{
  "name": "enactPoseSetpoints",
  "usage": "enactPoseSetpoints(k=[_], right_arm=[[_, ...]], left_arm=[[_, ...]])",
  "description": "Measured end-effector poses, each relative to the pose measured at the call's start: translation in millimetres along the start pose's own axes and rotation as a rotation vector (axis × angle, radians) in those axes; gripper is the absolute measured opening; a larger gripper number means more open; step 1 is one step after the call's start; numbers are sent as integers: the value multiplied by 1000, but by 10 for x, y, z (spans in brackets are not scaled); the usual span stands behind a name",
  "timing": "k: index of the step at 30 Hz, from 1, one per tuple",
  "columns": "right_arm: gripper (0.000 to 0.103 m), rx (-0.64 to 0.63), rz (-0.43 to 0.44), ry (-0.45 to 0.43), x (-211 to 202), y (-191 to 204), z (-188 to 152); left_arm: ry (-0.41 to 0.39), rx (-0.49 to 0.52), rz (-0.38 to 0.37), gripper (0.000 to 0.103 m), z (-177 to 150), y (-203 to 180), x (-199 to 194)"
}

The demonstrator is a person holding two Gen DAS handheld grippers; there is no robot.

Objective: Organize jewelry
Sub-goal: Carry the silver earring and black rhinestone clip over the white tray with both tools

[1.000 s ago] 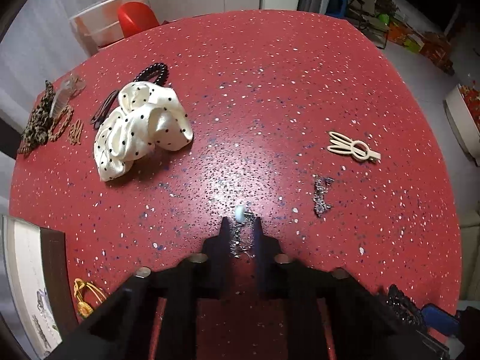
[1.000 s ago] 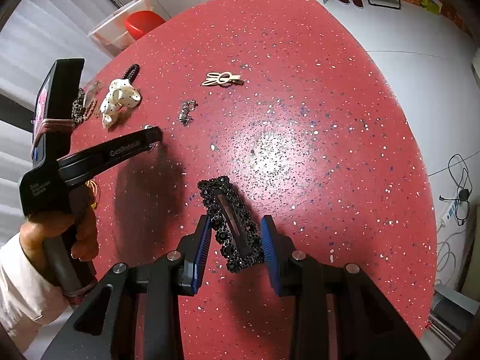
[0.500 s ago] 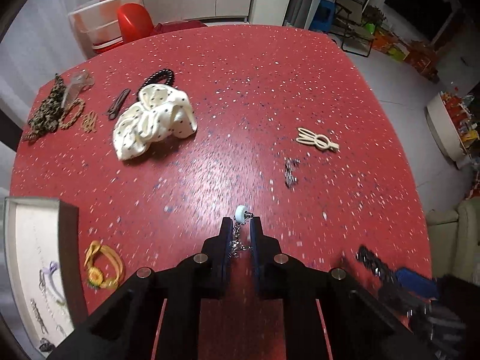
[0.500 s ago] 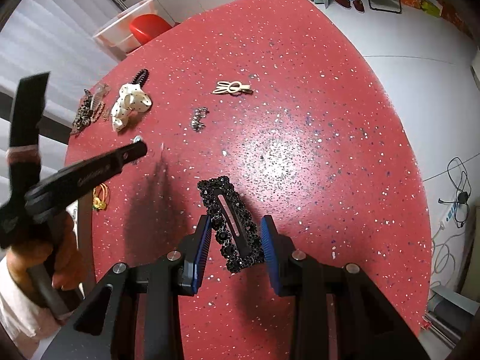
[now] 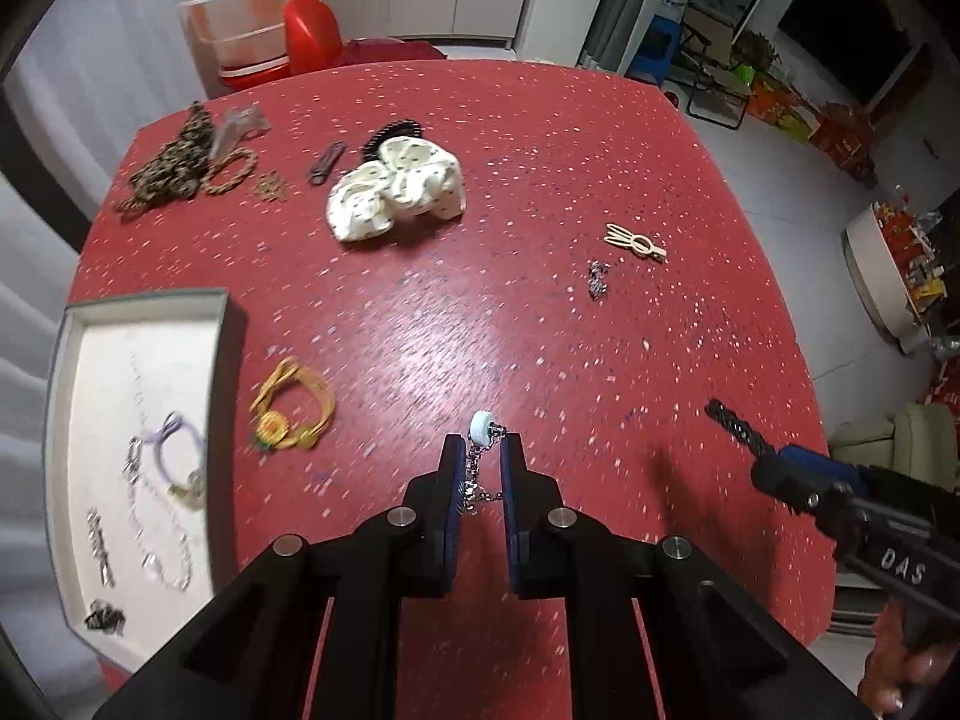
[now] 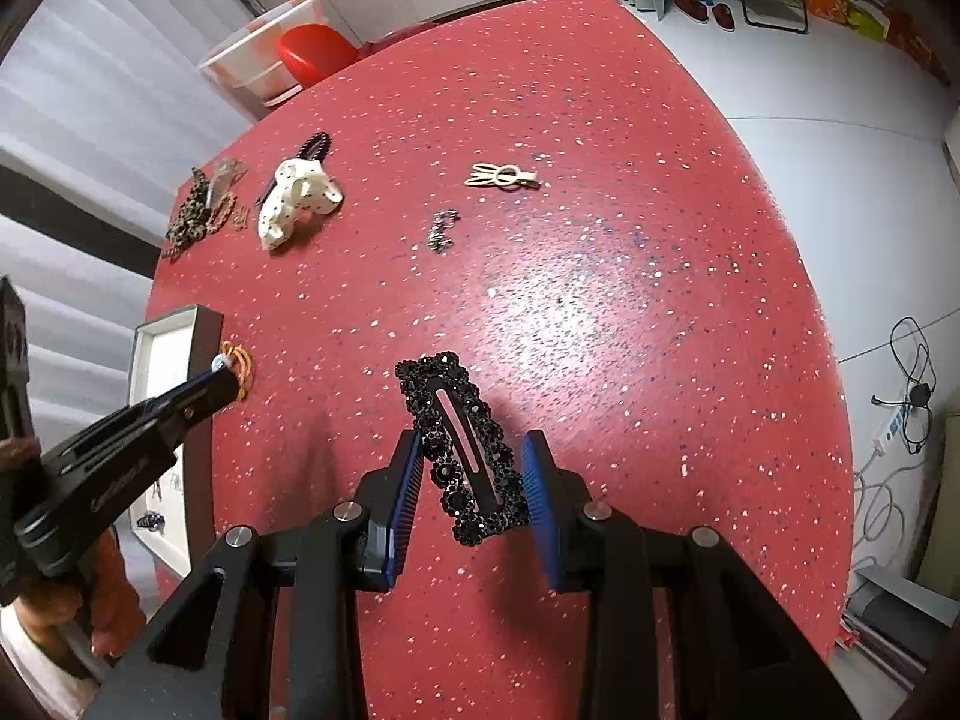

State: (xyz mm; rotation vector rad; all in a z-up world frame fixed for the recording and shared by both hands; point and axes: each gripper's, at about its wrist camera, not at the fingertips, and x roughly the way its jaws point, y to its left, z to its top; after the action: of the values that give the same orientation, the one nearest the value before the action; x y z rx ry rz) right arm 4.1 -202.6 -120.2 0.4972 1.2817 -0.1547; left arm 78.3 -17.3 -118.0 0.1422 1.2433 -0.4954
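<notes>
My left gripper (image 5: 480, 450) is shut on a silver chain earring with a pale blue bead (image 5: 482, 423) and holds it above the red table (image 5: 540, 138). It also shows in the right wrist view (image 6: 222, 369), near the jewelry box. My right gripper (image 6: 474, 450) is shut on a black beaded hair clip (image 6: 462, 444), held above the table; the clip's tip shows in the left wrist view (image 5: 735, 429). The white-lined jewelry box (image 5: 198, 300) lies at the left with several pieces inside. It also shows in the right wrist view (image 6: 174, 321).
On the table lie a yellow bracelet (image 5: 294, 408), a polka-dot scrunchie (image 5: 399, 195), a cream rabbit clip (image 5: 636, 240), a small silver piece (image 5: 597, 279), a black hair tie (image 5: 390, 132), a dark clip (image 5: 327, 162) and brown chains (image 5: 180, 168). A plastic tub (image 5: 252, 24) stands beyond the far edge.
My left gripper has lifted and pulled back toward the left with the earring; the jewelry box has come into its view. My right gripper has risen slightly with the black clip.
</notes>
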Motion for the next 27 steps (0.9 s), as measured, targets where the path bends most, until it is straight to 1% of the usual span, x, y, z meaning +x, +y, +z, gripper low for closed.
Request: enactPoseSetpoints(k=[9,17,22,27], right_arm=[[37,-41,8,7,-124,330,-108],[37,-96,20,21,-124,732,-156],[37,-153,36,26,-92,1069,-122],[37,-232,63,26,-20,1496,-36]], left_arm=[[-28,-53,7,13,-266,354,-376],[-58,-130,26,13,-456,771,-633],[-83,-191,48,13,-548,1097,-783],[-108,-252,79,13,-596,1454,-884]])
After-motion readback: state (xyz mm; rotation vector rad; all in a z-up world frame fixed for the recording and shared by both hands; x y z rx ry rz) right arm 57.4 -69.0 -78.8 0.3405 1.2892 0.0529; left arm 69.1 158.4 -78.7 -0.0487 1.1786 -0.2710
